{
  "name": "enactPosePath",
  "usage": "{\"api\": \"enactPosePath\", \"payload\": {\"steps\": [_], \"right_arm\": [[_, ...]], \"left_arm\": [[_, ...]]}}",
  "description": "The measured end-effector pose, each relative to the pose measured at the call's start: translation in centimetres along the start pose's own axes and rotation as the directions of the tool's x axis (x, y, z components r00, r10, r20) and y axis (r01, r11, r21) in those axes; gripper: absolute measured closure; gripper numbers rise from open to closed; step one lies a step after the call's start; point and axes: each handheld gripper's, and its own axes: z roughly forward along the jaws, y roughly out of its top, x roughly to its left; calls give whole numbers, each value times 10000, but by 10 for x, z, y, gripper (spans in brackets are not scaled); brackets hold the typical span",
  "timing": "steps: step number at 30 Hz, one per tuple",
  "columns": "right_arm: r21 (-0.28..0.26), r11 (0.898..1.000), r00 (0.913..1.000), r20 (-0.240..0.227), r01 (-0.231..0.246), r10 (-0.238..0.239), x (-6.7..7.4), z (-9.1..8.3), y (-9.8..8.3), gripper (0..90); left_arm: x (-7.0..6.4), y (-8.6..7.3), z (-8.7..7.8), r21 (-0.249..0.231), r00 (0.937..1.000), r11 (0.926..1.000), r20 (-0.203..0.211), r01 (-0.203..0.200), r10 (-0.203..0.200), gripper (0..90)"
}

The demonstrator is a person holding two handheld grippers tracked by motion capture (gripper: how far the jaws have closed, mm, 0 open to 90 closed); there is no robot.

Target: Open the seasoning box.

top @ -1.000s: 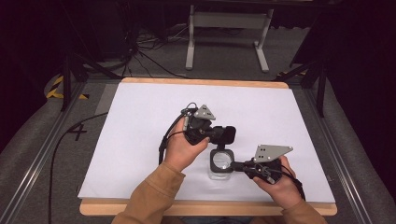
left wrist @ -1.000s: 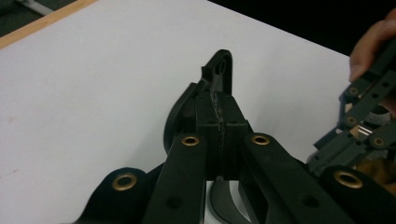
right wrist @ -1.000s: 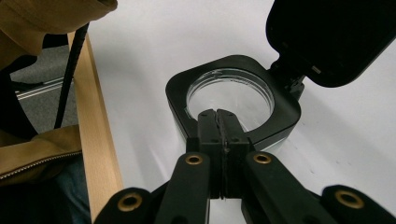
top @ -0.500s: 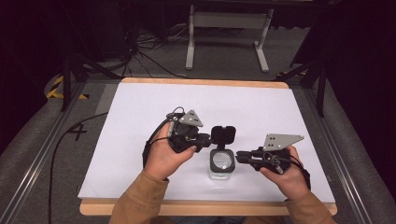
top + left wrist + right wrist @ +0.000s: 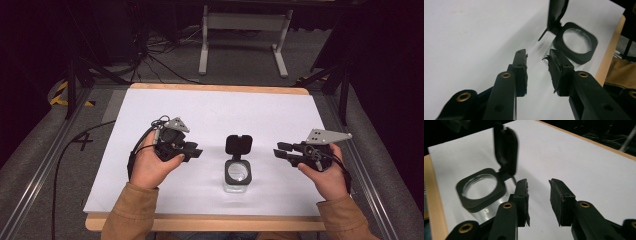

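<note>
High view: left gripper (image 5: 196,152) and right gripper (image 5: 278,151), jaws just opened, nothing between them, flanking clear jar (image 5: 237,179) at table's (image 5: 210,105) near edge. Hinged lid (image 5: 238,144) upright; risk: toppling if clipped by a jaw.

A small clear plastic jar with a square black collar (image 5: 237,175) is standing on the white tabletop (image 5: 215,112), its black hinged lid (image 5: 238,144) flipped up behind it. The black left gripper (image 5: 196,152) is hovering to the jar's left, the black right gripper (image 5: 278,150) to its right, both well apart from it, jaws just opening, nothing between them.
</note>
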Motion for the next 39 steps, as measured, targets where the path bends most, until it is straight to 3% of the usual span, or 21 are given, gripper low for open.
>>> {"api": "enactPosePath", "payload": {"steps": [8,13,20,23,26,33,39], "right_arm": [[76,9980,9942,890,-620,611,-27,-7,-8,608],[231,9933,9848,1355,-1130,1089,-45,-10,-19,579],[643,9885,9752,1841,-1366,1228,-64,-8,-37,564],[812,9853,9701,2045,-1500,1308,-70,-5,-44,554],[972,9835,9694,2081,-1528,1300,-76,1,-52,541],[1341,9761,9685,2049,-1708,1413,-85,14,-69,519],[1721,9707,9696,2070,-1674,1305,-87,23,-79,518]], "left_arm": [[19,-16,-2,55,9983,9983,-131,576,-575,632],[35,-29,7,72,9954,9957,-236,928,-926,611],[52,-44,24,80,9930,9936,-341,1131,-1128,567],[59,-51,31,462,9914,9921,-655,1168,-1137,547],[66,-57,38,594,9899,9896,-611,1312,-1276,534],[77,-68,54,900,9913,9883,-570,1232,-1184,500],[77,-70,65,1237,9957,9886,-457,855,-804,494]]}}
